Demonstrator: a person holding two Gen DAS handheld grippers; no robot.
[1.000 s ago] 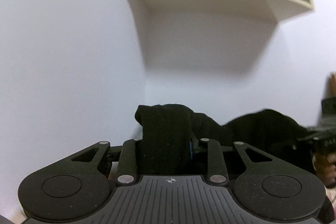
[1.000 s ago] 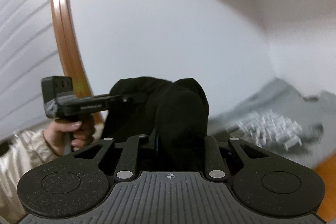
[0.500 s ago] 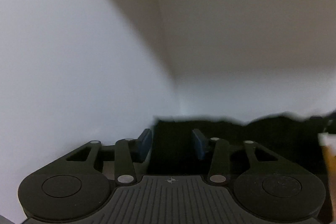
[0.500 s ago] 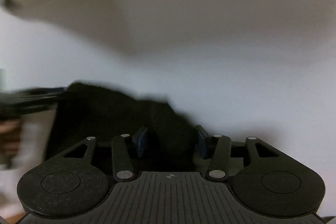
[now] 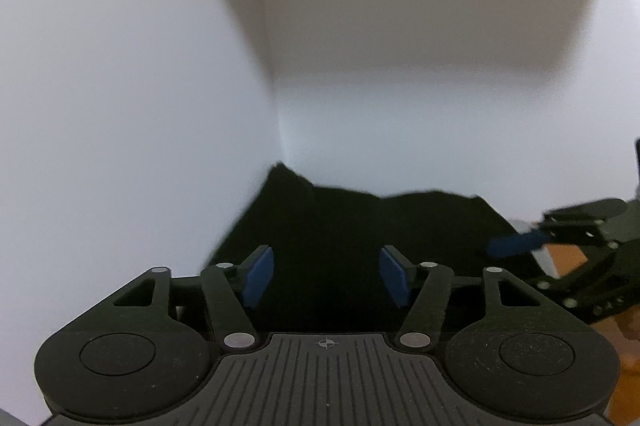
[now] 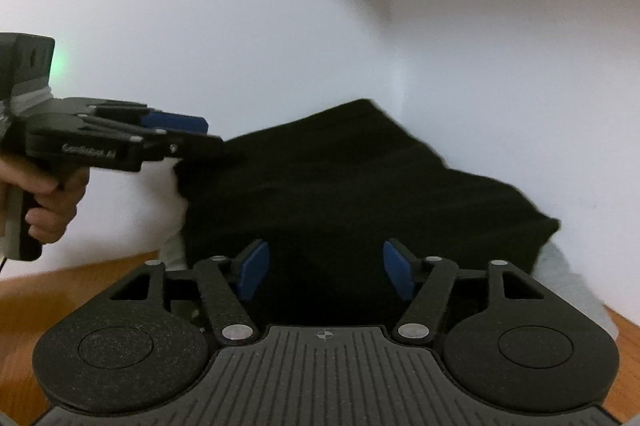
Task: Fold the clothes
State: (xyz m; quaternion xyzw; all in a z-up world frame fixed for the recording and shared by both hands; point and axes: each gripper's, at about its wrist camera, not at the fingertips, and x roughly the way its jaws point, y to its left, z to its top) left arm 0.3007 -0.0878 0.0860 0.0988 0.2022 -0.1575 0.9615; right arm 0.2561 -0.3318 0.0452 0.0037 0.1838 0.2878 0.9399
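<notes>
Left gripper [image 5: 327, 276]: jaws are opening, blue pads [image 5: 258, 276] stood well apart; black cloth is seen between and beyond them but is pressed by neither pad; a second ago a bunched fold of that cloth was pinched here, so the hold is judged to have been let go.

Black garment [image 6: 360, 194]: laid in a low heap on the pale surface [image 6: 120, 218], pushed toward its far edge where the white walls [image 5: 120, 106] meet in a corner; its right end is draped over a grey cloth [image 6: 576, 286]; a second ago it was held up in the air between both tools; now it is set down, though its outline is blurred and the neatness of the fold cannot be told.

Right gripper [image 6: 326, 274]: jaws are likewise opening, pads wide, cloth lying between them unpressed; formerly a fold was clamped here too.

Reading for the task: a fold is judged to have been carried over and released; both tools are free for smoothing or for the next grasp.
</notes>
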